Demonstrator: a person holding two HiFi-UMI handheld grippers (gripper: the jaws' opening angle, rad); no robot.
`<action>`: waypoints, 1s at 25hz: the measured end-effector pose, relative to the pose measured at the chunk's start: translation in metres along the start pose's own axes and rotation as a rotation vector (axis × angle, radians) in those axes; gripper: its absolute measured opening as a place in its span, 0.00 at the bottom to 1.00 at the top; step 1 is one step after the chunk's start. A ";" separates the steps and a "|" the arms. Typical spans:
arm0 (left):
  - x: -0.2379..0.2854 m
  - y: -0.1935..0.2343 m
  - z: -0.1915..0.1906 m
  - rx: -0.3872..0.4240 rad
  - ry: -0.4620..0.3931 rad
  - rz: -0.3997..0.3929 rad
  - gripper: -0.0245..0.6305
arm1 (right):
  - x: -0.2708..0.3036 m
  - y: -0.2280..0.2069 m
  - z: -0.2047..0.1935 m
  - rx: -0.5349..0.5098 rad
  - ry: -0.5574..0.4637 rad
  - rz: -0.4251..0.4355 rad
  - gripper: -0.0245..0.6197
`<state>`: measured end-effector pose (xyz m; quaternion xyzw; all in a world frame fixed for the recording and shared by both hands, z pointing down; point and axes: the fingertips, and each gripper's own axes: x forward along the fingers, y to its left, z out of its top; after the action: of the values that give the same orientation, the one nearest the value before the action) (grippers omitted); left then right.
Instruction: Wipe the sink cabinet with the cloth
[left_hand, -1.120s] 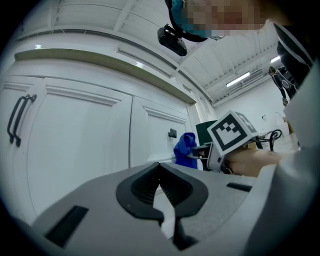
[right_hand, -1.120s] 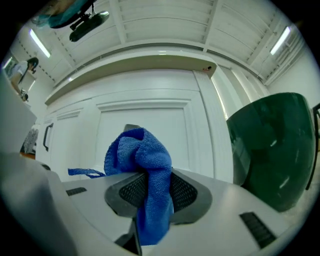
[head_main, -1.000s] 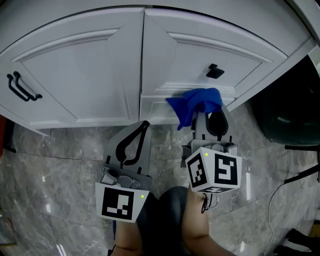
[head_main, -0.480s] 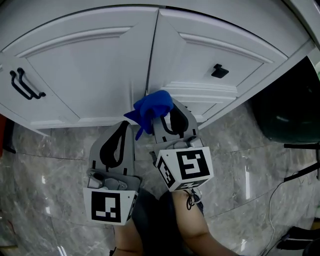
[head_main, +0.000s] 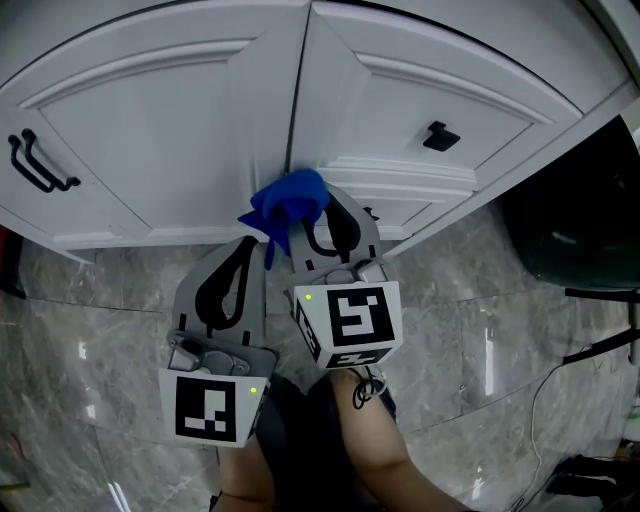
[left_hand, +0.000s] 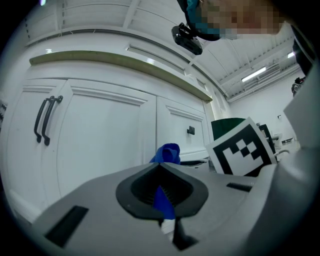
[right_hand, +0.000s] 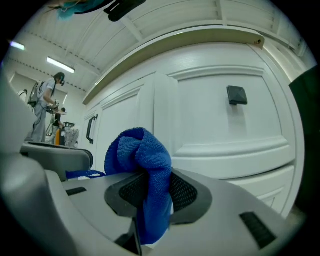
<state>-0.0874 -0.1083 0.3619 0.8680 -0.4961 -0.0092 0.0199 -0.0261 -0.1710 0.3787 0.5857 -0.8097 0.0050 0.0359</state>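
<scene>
Here, the right gripper (head_main: 318, 212) is clenching one bunched blue microfibre cloth (head_main: 290, 200) and holding it against the white panelled sink cabinet (head_main: 180, 130), at the seam where its two doors are meeting, just above the bottom edge. The left gripper (head_main: 245, 248) is hovering just beside it, jaws closed together, clamping nothing. One black bar handle (head_main: 35, 165) and one square black knob (head_main: 440, 137) are sitting well apart from the cloth, while grey marble floor (head_main: 100, 320) is lying open below.

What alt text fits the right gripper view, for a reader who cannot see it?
The right gripper is shut on a bunched blue cloth, held up close to a white sink cabinet. A black square knob sits on the door ahead, and a black bar handle shows on a door farther left.
</scene>
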 end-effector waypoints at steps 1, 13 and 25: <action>0.001 -0.001 -0.001 0.007 0.002 0.001 0.04 | 0.001 0.000 -0.002 -0.021 0.004 -0.004 0.22; 0.008 -0.011 -0.009 0.028 0.031 -0.029 0.04 | 0.000 -0.002 0.000 -0.039 -0.014 0.011 0.22; 0.012 -0.016 -0.012 0.026 0.036 -0.047 0.04 | -0.005 -0.017 -0.001 -0.036 -0.011 -0.020 0.22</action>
<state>-0.0669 -0.1099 0.3732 0.8796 -0.4752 0.0125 0.0172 -0.0082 -0.1714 0.3785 0.5931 -0.8039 -0.0132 0.0423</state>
